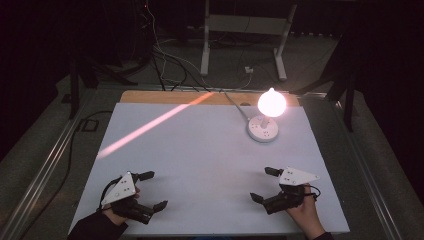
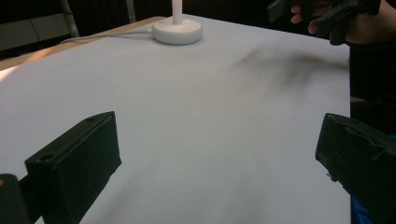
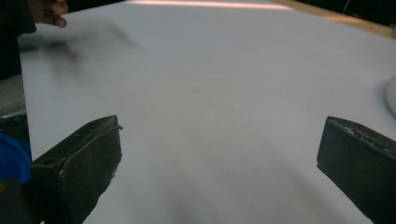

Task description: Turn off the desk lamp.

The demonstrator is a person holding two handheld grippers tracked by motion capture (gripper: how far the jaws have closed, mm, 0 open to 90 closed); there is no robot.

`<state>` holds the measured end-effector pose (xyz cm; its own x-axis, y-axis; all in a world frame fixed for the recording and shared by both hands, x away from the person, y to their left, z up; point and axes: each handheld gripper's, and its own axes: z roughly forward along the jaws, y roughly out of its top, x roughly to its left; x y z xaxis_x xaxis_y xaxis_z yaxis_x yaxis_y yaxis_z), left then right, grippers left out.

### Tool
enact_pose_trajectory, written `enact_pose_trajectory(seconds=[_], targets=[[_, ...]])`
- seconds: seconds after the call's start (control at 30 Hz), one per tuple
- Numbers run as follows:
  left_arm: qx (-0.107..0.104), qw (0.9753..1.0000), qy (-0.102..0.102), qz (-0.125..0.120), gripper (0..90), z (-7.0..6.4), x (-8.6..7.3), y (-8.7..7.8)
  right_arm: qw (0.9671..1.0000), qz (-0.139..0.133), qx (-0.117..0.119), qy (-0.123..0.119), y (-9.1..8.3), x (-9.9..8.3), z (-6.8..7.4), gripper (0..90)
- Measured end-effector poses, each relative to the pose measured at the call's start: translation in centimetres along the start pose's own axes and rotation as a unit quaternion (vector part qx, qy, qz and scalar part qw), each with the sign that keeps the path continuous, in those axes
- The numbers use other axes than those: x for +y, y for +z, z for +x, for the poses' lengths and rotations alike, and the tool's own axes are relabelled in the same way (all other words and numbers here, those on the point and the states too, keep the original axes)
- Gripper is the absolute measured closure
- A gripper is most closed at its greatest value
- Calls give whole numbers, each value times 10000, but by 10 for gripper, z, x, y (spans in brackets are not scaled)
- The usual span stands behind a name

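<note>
Both grippers, left gripper [image 1: 154,190] and right gripper [image 1: 265,184], gaped wide and empty; the glowing white bulb lamp [image 1: 265,116] looked fragile, best gripped at its round plastic base [image 2: 177,32].

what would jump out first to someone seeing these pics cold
The glowing bulb on its round white base, at the far right of the white table, is the brightest thing in a dark room. Next comes the orange-pink streak of light slanting across the far left of the table. Near the front edge, the left gripper and the right gripper rest wide open, each held in a hand and holding nothing.
</note>
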<state>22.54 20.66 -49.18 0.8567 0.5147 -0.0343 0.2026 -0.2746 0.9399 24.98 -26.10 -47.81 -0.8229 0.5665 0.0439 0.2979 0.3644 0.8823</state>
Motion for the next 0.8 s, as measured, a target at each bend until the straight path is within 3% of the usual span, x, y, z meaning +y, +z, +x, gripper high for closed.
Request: enact_pose_trajectory(seconds=[0.23, 0.37, 0.8], targets=[[13, 10000, 2, 10, 5, 0, 0, 0, 9994, -329, -120, -22, -6, 13, -5, 0], [9, 10000, 10, 18, 6, 0, 0, 0, 9989, -378, -256, -69, -8, 16, -9, 0], [13, 10000, 6, 3, 6, 0, 0, 0, 9961, -530, -695, 153, -13, 27, -36, 0]])
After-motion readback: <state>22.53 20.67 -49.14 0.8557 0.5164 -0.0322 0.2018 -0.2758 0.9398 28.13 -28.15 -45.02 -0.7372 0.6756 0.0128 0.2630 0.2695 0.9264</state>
